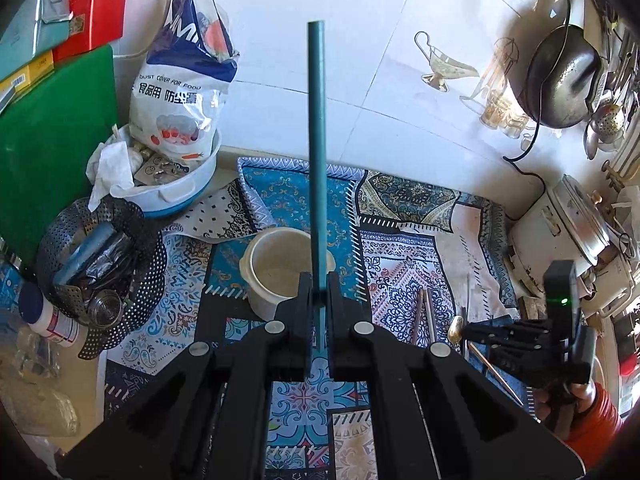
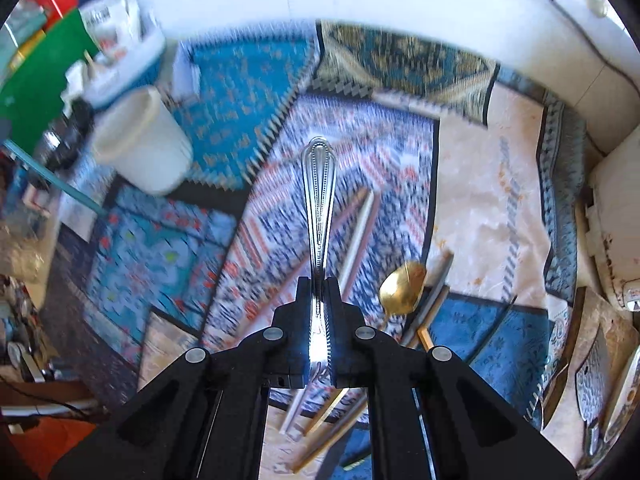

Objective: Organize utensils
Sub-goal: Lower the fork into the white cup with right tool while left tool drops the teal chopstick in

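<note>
- Teal in colour, a long thin stick is clamped between the closed jaws of the left gripper; in the left wrist view it rises from the fingers straight toward the top of the frame.
- Behind this stick, in the centre of the same view, a cream plastic cup stands upright on the patterned cloth, and it looks empty inside.
- In the lower right of the left wrist view the right gripper is seen, and below it part of a hand with an orange sleeve.
- Near it, on the cloth, lie chopsticks and a gold spoon.
- In the right wrist view the right gripper is closed on a silver utensil handle with a beaded edge; the handle points toward the top of the frame, and its other end is hidden between the fingers.
- The background of this view is blurred.
- The cream cup appears in the upper left there, tilted in the picture, well apart from the silver handle.
- To the right of the gripper, the gold spoon rests on the cloth with several chopsticks beside it and under it.
- At the left edge of the left wrist view are a black perforated steamer basket and a white bowl holding a printed bag.
</note>
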